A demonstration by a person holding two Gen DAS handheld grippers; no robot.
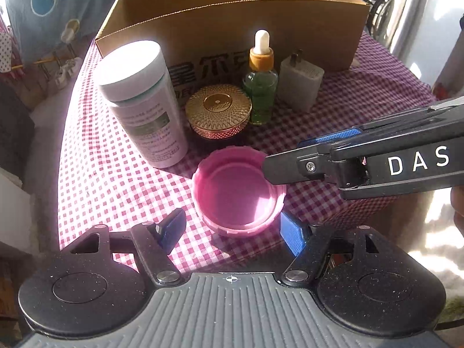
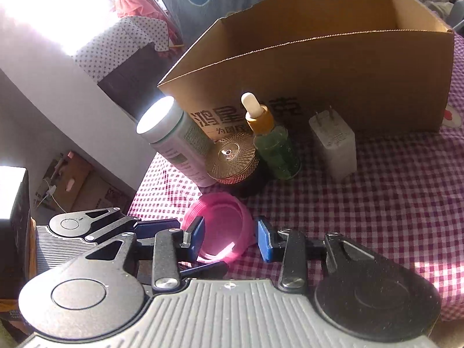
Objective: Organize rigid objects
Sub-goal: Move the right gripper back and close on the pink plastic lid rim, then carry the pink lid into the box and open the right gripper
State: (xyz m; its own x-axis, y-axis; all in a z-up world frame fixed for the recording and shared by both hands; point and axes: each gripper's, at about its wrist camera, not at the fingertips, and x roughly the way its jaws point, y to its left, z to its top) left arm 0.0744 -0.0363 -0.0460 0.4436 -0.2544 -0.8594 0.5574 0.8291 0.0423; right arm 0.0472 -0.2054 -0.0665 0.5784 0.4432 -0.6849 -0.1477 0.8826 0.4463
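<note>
**Two grippers closing in on an upturned pink lid**

The left gripper [image 1: 233, 229] stood with its blue-padded jaws apart, one pad on each side of the pink round plastic lid [image 1: 238, 194], which lay hollow side up on the red-and-white checked tablecloth [image 1: 95, 179]; neither pad seemed to press on it. The right gripper [image 2: 229, 239] also had its jaws apart, straddling the lid's [image 2: 220, 232] near rim, and no contact could be made out.

Just behind the lid stood a row: a white plastic bottle with a white cap and green label [image 1: 142, 104], a low jar with a gold patterned lid [image 1: 218, 110], a green glass dropper bottle with a white bulb and gold collar [image 1: 260, 87] and a white plug adapter with its prongs upward [image 1: 300, 82]. Behind that row, further from the lid, stood an open brown cardboard box [image 1: 232, 26].

Only the left wrist view showed the right gripper [image 1: 278, 162] side-on, its tip over the lid's far rim. Only the right wrist view showed the left gripper [image 2: 153, 226] lying beside the lid, and more of the box's printed characters.

The box's inside floor was hidden, the bottle cap was washed out by glare, and the label text was unreadable.
</note>
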